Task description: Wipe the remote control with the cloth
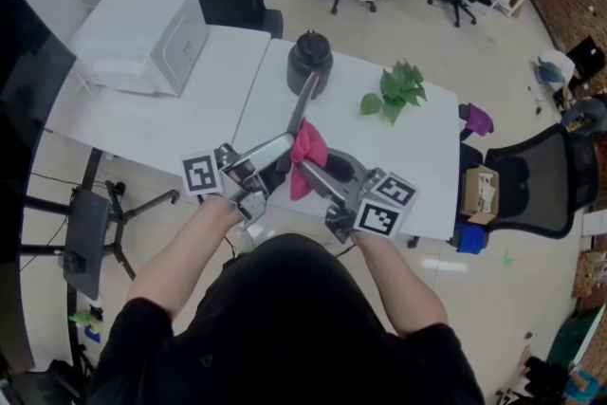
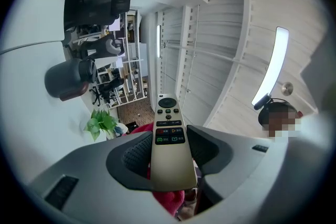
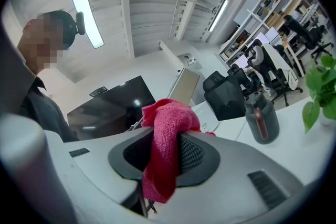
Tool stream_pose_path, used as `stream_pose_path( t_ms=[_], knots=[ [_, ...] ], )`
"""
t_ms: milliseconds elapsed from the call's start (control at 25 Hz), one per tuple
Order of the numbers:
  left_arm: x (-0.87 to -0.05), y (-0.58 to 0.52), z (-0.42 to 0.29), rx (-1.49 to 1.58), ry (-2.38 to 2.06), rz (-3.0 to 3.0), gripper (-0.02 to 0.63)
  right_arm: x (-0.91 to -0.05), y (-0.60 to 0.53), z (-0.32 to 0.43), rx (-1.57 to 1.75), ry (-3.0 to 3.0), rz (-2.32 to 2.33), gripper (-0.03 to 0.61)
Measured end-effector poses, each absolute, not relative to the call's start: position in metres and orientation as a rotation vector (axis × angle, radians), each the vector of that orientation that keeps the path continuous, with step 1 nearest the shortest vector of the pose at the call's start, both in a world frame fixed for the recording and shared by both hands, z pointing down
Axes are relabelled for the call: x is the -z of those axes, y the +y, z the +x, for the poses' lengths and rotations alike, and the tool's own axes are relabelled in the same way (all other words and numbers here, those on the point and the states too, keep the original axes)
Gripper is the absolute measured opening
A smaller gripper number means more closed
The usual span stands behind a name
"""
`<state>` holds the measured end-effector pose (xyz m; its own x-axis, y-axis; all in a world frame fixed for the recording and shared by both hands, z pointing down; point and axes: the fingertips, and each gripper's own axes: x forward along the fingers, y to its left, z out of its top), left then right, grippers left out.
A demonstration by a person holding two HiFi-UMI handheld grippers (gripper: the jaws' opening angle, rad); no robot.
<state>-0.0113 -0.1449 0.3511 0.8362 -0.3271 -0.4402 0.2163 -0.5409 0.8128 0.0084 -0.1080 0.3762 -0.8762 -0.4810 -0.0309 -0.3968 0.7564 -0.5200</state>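
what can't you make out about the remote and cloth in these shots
- Button labels on the remote control: too small, left gripper view.
- Whether the cloth touches it: the cloth covers that spot in the right gripper view; too small in the head view.
- Most of the cloth, left gripper view: behind the remote control.

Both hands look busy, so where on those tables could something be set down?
Free: the right table from the plant to its right edge, and the left table in front of the white box. Crowded: the middle, where remote and cloth meet near the jug.
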Motion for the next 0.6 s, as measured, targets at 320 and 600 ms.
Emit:
stream_pose_path(
  t_ms=[320, 600],
  knots=[
    [-0.364, -0.12, 0.002, 0.525, -0.012, 2.116, 0.209, -0.353, -0.14, 0.043, 0.714, 2.701, -0.804, 0.109],
    [-0.374, -0.108, 0.007, 0.44, 0.014, 2.158, 0.209, -0.337, -0.154, 0.07, 0.668, 2.648, -0.872, 0.109]
  ],
)
